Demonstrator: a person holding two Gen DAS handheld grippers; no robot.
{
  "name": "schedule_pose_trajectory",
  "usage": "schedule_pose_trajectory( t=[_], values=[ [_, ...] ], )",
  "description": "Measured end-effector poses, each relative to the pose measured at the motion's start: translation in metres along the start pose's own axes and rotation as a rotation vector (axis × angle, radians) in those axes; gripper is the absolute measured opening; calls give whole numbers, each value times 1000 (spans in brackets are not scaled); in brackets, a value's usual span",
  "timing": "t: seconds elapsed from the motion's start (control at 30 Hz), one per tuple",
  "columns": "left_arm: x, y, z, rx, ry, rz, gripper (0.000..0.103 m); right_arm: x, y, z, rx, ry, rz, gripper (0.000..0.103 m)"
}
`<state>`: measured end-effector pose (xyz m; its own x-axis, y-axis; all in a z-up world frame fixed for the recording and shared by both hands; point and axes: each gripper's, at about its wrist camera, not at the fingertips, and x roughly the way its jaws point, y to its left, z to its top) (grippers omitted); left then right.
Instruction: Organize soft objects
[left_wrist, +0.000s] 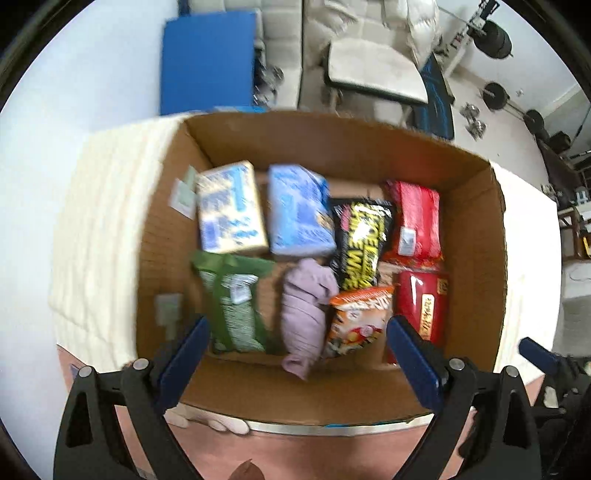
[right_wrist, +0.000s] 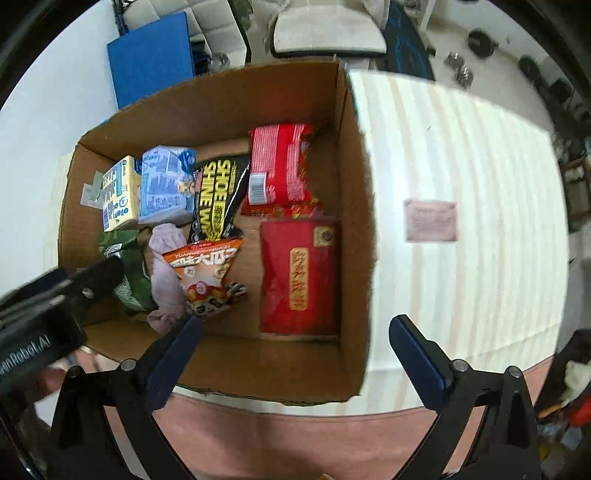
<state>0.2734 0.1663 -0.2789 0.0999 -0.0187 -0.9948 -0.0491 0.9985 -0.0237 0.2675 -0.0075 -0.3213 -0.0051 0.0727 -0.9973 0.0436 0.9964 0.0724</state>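
Observation:
An open cardboard box (left_wrist: 472, 258) (right_wrist: 351, 221) on the white table holds several soft packs: a yellow pack (left_wrist: 231, 208), a blue pack (left_wrist: 299, 210), a black-and-yellow pouch (left_wrist: 360, 243), two red packs (left_wrist: 415, 221) (right_wrist: 299, 273), a green pack (left_wrist: 232, 302), a lilac cloth roll (left_wrist: 304, 317) (right_wrist: 166, 273) and an orange snack bag (left_wrist: 356, 319) (right_wrist: 207, 273). My left gripper (left_wrist: 299, 350) is open and empty above the box's near side. My right gripper (right_wrist: 295, 350) is open and empty over the box's near right corner.
The white striped tabletop (right_wrist: 461, 166) extends right of the box, with a small pinkish card (right_wrist: 430, 220) on it. A chair (left_wrist: 373, 70) and a blue panel (left_wrist: 207, 62) stand behind the table. Weights lie on the floor at far right.

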Motion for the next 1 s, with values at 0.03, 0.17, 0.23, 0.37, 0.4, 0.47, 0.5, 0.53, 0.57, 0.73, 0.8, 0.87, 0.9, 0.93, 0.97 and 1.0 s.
schedule_pose_trajectory(
  t=[0.03, 0.17, 0.23, 0.37, 0.4, 0.47, 0.5, 0.53, 0.57, 0.73, 0.8, 0.87, 0.9, 0.93, 0.97, 1.0],
  values=[
    [-4, 3, -1, -4, -13, 5, 98, -4, 1, -1, -8, -11, -12, 103],
    [-8, 14, -6, -18, -36, 21, 98, -17, 0, -4, -20, -53, -43, 103],
    [-10, 16, -7, -21, -42, 27, 98, -19, -1, -4, -20, -63, -52, 103],
    [-20, 10, -12, -17, -65, 37, 98, -24, -5, -6, -7, -70, -42, 103],
    [-24, 8, -14, -13, -74, 37, 98, -27, -6, -7, -5, -76, -41, 103],
    [-35, 5, -18, -3, -103, 43, 98, -34, -7, -10, -5, -90, -36, 103],
    [-41, 3, -21, 5, -119, 49, 98, -38, -8, -11, -4, -96, -35, 103],
    [-49, 1, -25, 11, -136, 56, 98, -42, -9, -13, -3, -105, -34, 103],
    [-55, -1, -28, 16, -152, 58, 98, -48, -10, -16, -3, -118, -34, 103],
    [-89, -9, -49, 35, -217, 50, 98, -83, -12, -37, -15, -180, -31, 103],
    [-105, -11, -59, 45, -238, 49, 98, -101, -12, -49, -22, -208, -22, 103],
    [-119, -11, -67, 39, -252, 48, 98, -125, -12, -64, -32, -244, -13, 103],
    [-127, -11, -72, 33, -260, 44, 98, -131, -12, -67, -35, -253, -11, 103],
    [-136, -10, -77, 27, -273, 36, 98, -140, -11, -73, -40, -265, -9, 103],
    [-143, -9, -81, 21, -285, 32, 98, -150, -12, -80, -42, -281, -7, 103],
    [-150, -8, -85, 19, -298, 32, 98, -159, -13, -85, -42, -295, -4, 103]
  ],
)
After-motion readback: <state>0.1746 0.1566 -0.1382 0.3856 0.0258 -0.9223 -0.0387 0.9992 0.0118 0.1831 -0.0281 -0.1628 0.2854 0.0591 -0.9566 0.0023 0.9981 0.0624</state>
